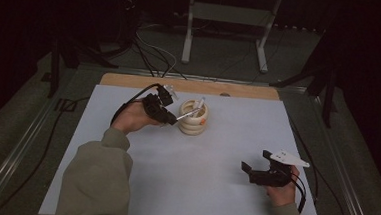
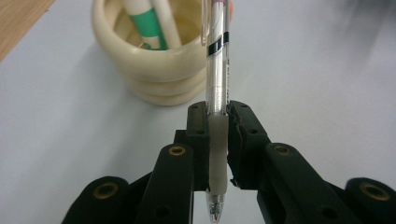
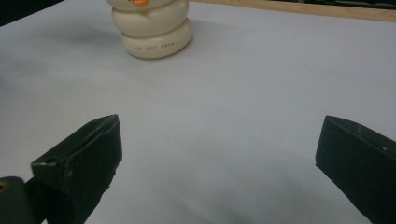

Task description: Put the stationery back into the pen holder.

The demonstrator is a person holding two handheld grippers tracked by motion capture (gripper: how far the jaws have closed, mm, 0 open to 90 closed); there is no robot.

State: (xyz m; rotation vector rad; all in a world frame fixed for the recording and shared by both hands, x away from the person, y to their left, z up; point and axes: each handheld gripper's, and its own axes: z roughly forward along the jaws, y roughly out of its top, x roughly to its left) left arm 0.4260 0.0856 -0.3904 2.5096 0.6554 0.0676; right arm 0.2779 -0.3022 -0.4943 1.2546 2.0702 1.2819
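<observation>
A clear pen is clamped in the left claw, its long axis aimed at the cream holder just beyond. The right claw is held wide open and empty, well apart at the near right of the counter.

Dim room w/ black walls. White surface w/ a wood strip along its far edge. Grey floor beyond, w/ white metal stand & loose cables.

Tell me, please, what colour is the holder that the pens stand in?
The holder is cream, clearest in the left gripper view.
</observation>
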